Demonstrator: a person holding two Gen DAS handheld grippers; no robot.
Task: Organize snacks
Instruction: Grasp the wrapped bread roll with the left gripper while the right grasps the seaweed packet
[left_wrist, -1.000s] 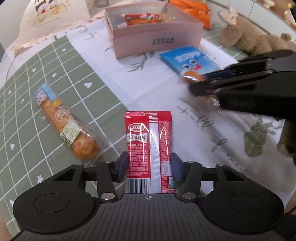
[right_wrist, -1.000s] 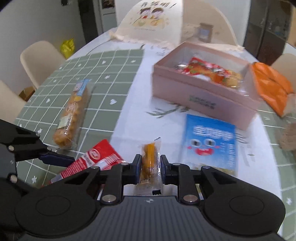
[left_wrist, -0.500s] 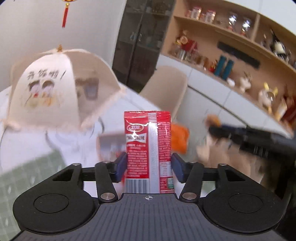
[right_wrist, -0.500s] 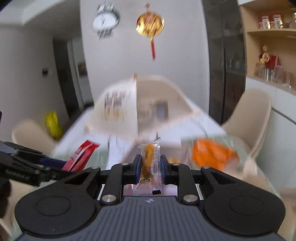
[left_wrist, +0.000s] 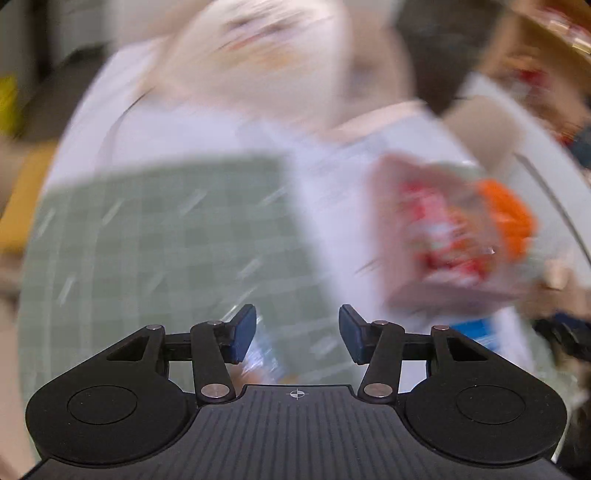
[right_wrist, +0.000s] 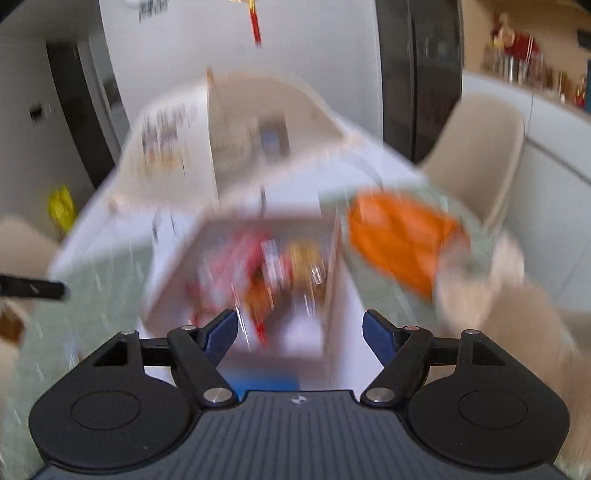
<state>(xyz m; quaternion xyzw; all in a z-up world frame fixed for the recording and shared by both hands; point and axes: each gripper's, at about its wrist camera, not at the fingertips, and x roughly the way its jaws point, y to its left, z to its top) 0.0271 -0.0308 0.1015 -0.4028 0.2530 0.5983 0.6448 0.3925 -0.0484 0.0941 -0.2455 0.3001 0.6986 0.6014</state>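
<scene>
nearby, orange bag (right_wrist: 400, 240) beside the snack box (right_wrist: 258, 266); both grippers (left_wrist: 297, 334) (right_wrist: 299, 332) agape, empty

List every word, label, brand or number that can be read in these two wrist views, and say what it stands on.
None can be read; both views are motion-blurred.
Cream dome-shaped food cover: dark print, smeared, illegible.
Red and orange snack packets in the pink rectangular box: print blurred.
Blue flat snack packet: only a strip shows, nothing legible.
</scene>
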